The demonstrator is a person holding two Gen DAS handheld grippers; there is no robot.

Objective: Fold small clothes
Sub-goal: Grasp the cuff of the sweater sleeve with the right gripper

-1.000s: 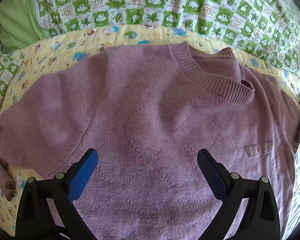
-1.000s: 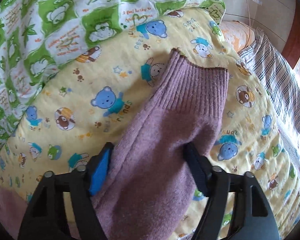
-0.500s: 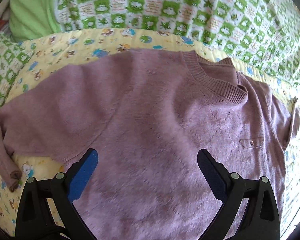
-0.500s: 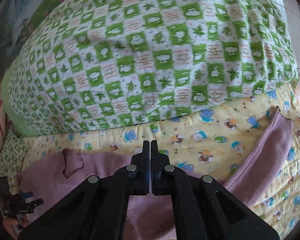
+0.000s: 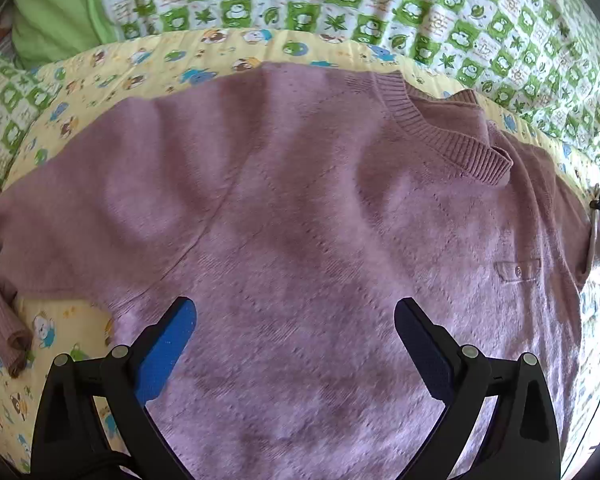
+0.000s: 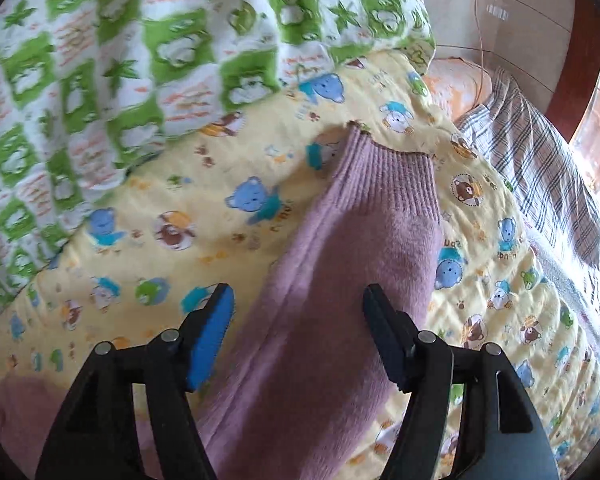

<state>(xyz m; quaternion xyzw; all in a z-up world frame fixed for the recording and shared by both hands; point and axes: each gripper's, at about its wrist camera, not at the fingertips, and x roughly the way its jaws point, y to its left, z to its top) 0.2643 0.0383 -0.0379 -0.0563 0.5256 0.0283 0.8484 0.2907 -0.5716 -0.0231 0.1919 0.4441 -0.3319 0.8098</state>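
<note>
— Since a moment ago, what has changed?

— Half a second back my right jaws (image 6: 296, 332) were pressed together and up over the quilt (image 6: 112, 80); now they have just been opening and straddle the sleeve (image 6: 360, 240), pads not yet touching it.

— And the left?

— My left jaws (image 5: 296, 336) hang spread over the sweater (image 5: 300, 220), holding nothing.

— Where does it lie?

— Flat, face up on the yellow blanket (image 5: 148, 68), sleeves stretched out. I judge that layout lets me fold the sleeve inward first.
</note>
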